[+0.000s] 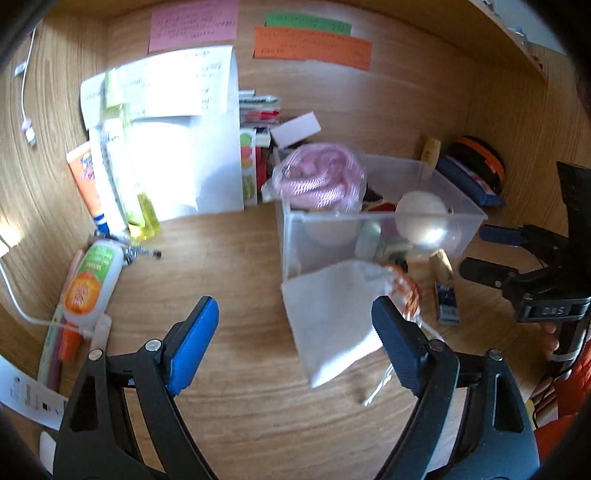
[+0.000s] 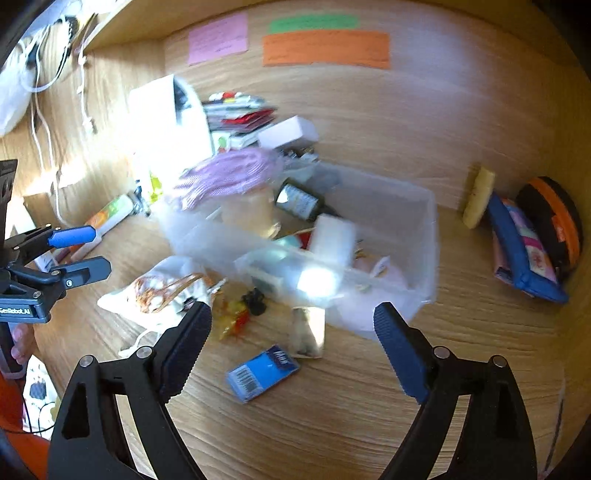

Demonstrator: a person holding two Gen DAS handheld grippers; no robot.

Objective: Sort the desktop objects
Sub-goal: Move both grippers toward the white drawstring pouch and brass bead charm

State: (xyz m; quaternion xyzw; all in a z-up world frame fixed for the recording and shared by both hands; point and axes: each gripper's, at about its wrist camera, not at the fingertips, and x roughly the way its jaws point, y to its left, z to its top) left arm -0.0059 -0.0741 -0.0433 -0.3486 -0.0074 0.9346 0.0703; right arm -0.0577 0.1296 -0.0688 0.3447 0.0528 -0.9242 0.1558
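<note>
Wood-grain tan tabletop (image 2: 369, 424). Ahead of the right claw (image 2: 291, 347), with black arms and blue pads, sits a clear frosted bin (image 2: 406, 229) topped by a pink rope (image 2: 229, 173). Between the pads lies a blue packet (image 2: 264, 373) with a white barcode. Beyond, pink (image 2: 218, 37), green (image 2: 314, 22) and orange (image 2: 327, 48) notes. Far right, a blue pouch (image 2: 517, 251) with pink print.

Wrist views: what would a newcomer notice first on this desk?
The clear plastic bin in the middle of the wooden desk, crammed with items and topped by a pink bundle in netting. Behind it, pink, green and orange paper notes are stuck on the back panel. Both grippers, left and right, hover open and empty.
</note>
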